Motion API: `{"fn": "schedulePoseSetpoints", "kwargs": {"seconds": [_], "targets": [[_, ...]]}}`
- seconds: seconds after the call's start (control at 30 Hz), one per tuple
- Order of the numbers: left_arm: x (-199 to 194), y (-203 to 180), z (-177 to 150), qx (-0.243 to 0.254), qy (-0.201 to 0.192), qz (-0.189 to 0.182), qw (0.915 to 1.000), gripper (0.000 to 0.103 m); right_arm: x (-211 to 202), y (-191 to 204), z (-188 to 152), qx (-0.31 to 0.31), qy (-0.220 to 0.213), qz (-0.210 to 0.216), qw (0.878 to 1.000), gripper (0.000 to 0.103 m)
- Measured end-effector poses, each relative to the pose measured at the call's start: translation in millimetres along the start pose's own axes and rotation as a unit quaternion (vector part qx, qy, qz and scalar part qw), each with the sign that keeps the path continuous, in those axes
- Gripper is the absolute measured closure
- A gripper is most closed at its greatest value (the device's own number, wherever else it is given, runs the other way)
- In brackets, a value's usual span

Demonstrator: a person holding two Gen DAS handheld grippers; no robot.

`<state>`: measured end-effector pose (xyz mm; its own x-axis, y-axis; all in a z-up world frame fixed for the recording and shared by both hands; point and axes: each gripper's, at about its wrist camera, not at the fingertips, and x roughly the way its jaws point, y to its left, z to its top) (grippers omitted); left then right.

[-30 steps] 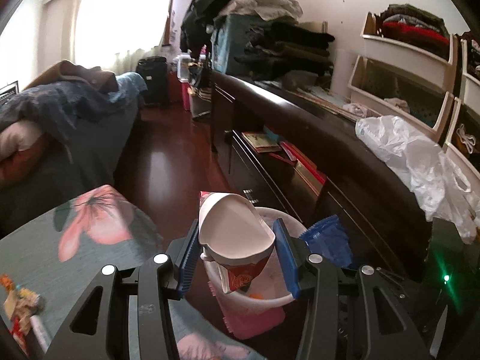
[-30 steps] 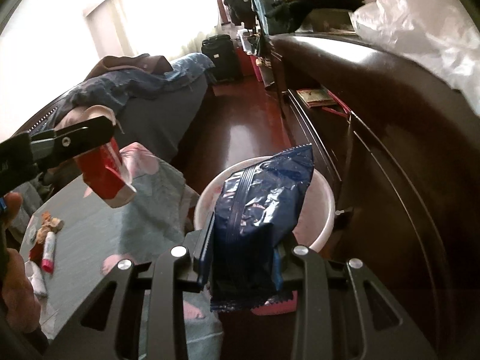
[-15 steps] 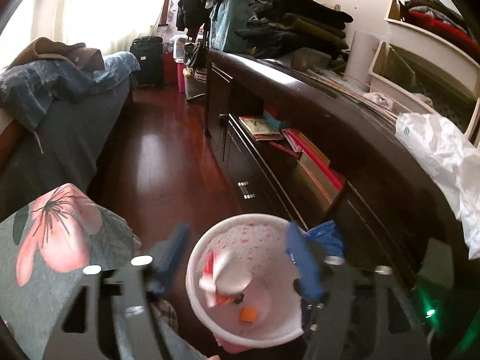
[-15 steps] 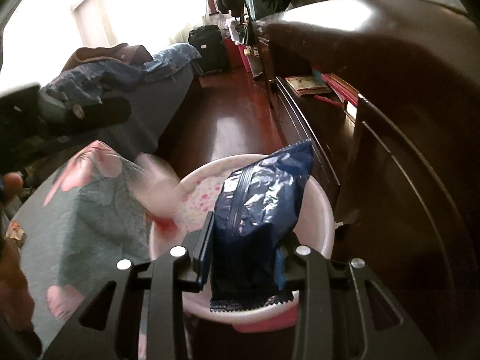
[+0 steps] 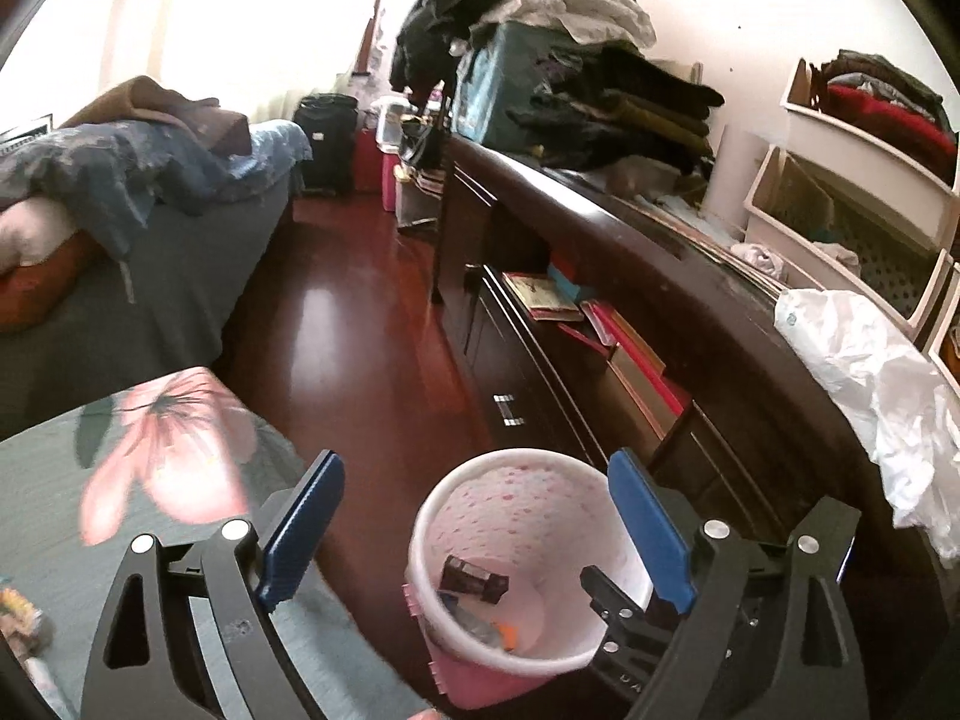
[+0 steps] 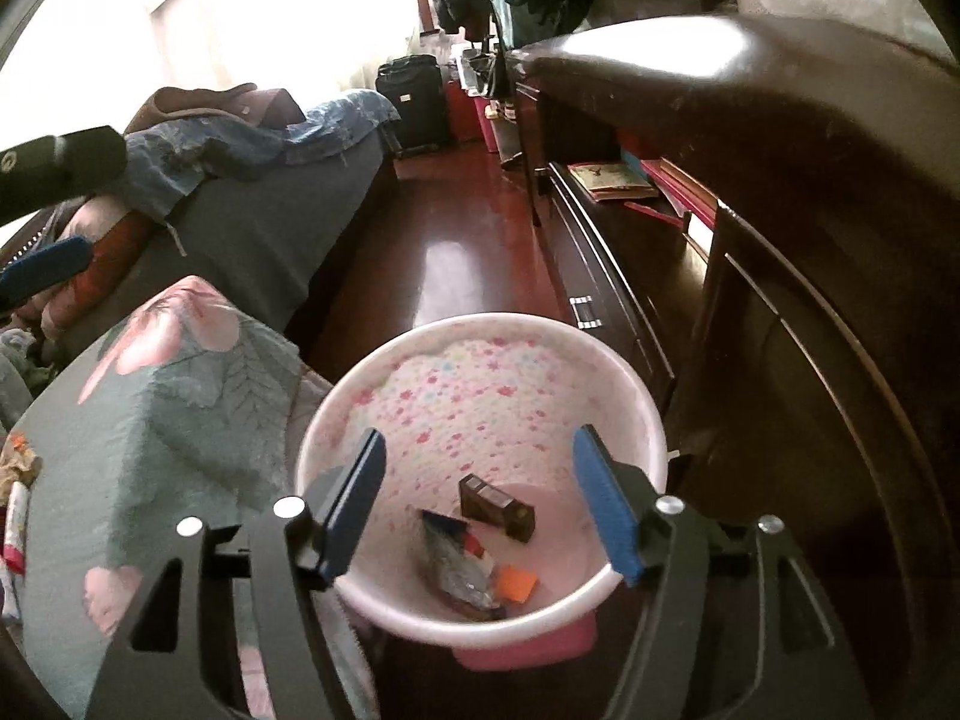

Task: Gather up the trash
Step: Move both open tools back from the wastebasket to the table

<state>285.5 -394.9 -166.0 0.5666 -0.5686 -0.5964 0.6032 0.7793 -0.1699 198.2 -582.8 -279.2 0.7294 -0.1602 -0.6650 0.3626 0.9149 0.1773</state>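
A pink bin with a white, flower-dotted inside (image 5: 510, 457) (image 6: 480, 321) stands on the floor between the table and the dresser. On its bottom lie a dark small box (image 6: 498, 507) (image 5: 474, 579), a crumpled blue and silver wrapper (image 6: 456, 570) and an orange scrap (image 6: 516, 585). My left gripper (image 5: 477, 531) hangs over the bin, its jaws opening with nothing between them. My right gripper (image 6: 483, 504) is right above the bin's mouth, jaws also opening and empty. The left gripper's fingers (image 6: 54, 267) show at the left edge of the right wrist view.
A table with a grey floral cloth (image 5: 168, 462) (image 6: 150, 420) is left of the bin, with small items (image 6: 18, 516) at its near edge. A long dark dresser (image 5: 660, 300) runs along the right, with a white plastic bag (image 5: 870, 372) on top. A bed (image 5: 120, 276) stands across the red wooden floor.
My left gripper let go of the red and white paper cup, and my right gripper let go of the blue snack bag. Both dropped into the bin. Both grippers opened wide.
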Motion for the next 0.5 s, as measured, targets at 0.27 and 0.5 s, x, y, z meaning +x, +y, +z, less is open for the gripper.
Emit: {"fn": "schedulePoseSetpoints", "kwargs": {"seconds": [0.27,0.5], "targets": [[-65.6,24.0,-17.5,-0.002,-0.021,0.075,0.9970,0.008,-53.1,37.1,-9.0,-0.022,-0.009,0.025,0.999,0.019],[-110.3,61.3,-43.0,-0.018,-0.014,0.144,0.9894,0.005,-93.3,87.8,-25.1,-0.063,-0.008,0.067,0.996,0.013]]}}
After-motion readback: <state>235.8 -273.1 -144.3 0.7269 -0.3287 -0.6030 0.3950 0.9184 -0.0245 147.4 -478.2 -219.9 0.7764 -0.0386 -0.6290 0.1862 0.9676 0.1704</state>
